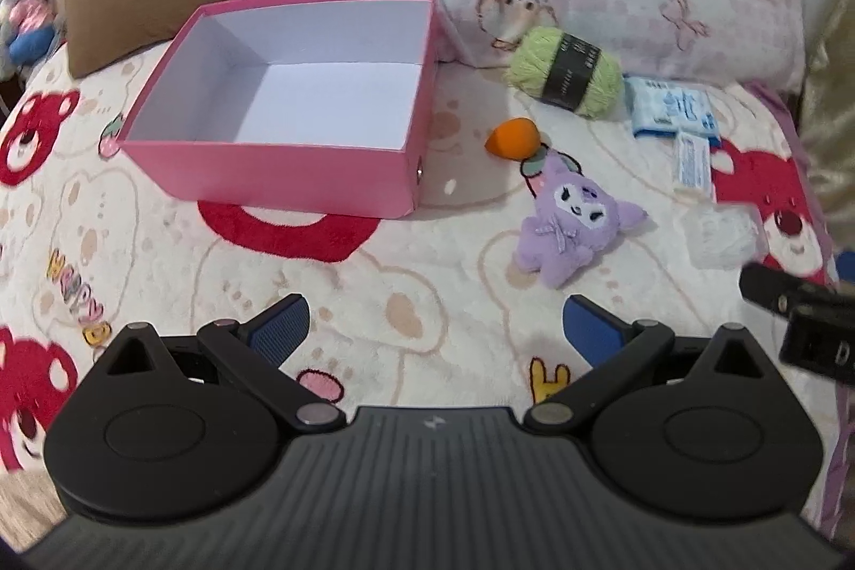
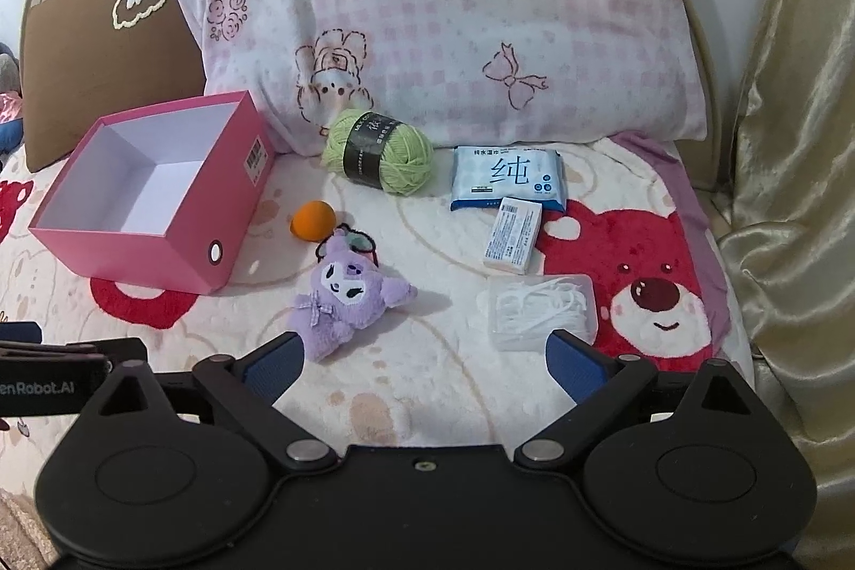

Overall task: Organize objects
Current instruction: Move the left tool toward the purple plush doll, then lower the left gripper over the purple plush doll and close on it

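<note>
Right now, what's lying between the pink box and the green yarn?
Only the orange sponge, on the blanket between the pink box and green yarn; the right wrist view shows it clearly.

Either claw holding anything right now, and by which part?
Nothing held. Left claw and right claw both gape open above the blanket, empty.

Pink checked pillow (image 2: 454, 14) beside brown cushion (image 2: 107, 57), on bear-print blanket (image 2: 427, 388).

A pink box (image 2: 176, 217) with a white inside sits on a cream blanket (image 2: 427, 388) printed with red bears. Beside it lie an orange sponge (image 2: 312, 220), a purple plush toy (image 2: 347, 297), light green yarn (image 2: 382, 153) with a black band, and a blue-and-white wipes pack (image 2: 507, 177). Behind is a pink-and-white checked pillow (image 2: 454, 9) and a brown cushion (image 2: 101, 57).
</note>
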Available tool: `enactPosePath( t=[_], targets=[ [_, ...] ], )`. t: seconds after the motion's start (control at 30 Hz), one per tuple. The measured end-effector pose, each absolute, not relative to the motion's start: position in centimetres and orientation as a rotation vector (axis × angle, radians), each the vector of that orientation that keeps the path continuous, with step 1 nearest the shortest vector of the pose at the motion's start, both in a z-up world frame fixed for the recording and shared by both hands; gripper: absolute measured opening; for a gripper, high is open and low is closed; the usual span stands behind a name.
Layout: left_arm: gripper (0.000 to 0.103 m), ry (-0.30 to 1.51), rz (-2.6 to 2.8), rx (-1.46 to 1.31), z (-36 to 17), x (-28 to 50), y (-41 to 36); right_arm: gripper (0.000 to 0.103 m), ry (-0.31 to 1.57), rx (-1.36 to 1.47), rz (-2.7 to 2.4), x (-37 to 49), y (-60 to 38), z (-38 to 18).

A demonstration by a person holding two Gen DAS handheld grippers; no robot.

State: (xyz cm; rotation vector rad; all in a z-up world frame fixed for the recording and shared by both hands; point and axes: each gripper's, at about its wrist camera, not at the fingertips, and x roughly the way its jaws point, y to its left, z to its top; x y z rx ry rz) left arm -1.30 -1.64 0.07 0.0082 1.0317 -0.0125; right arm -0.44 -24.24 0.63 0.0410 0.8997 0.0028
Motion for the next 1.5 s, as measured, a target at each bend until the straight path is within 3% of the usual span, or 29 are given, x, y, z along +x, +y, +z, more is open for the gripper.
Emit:
enactPosePath(
  t=[0.47,0.77,1.3,1.5],
  targets=[
    [0.101,0.985,-0.027,0.132,1.6,-1.6,-2.0,0.096,0.952,0.019,0.019,-0.4,-24.6,1.1],
    [0.101,1.006,-0.119,-0.058,3.0,-1.1,0.6,0.096,0.942,-0.008,0.024,-0.4,-24.5,2.1],
    [0.100,1.039,-0.199,0.010,4.5,0.2,0.0,0.096,0.926,-0.064,0.052,0.0,-23.6,3.1],
    [0.090,1.080,-0.262,-0.056,4.3,2.1,-0.2,0.096,0.907,-0.202,0.169,1.7,-22.4,2.7]
  ],
)
